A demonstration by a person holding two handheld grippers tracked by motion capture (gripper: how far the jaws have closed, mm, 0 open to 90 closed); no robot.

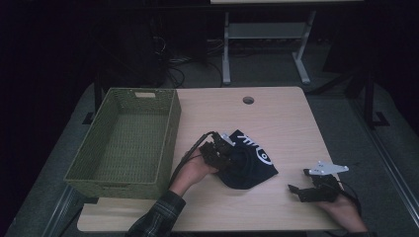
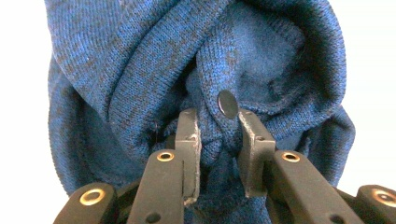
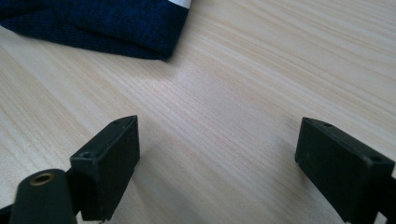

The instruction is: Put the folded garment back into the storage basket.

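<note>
The left gripper point(image 2: 217, 135) has its jaws pinched on a fold of the blue cloth point(image 2: 154, 70), which lies bunched on the table point(image 1: 286, 123) near its middle, so the grasp looks made. The next move, I judge, is a lift toward the basket point(image 1: 123, 143) at nine o'clock of the cloth. The right gripper point(image 1: 299, 190) rests at four o'clock of the cloth, jaws wide and holding nothing; the basket's near wall must be cleared and a loose hem could drag.

High overhead view of table point(image 1: 276, 123); two close gripper views sharing blue cloth point(image 2: 140, 70).
</note>
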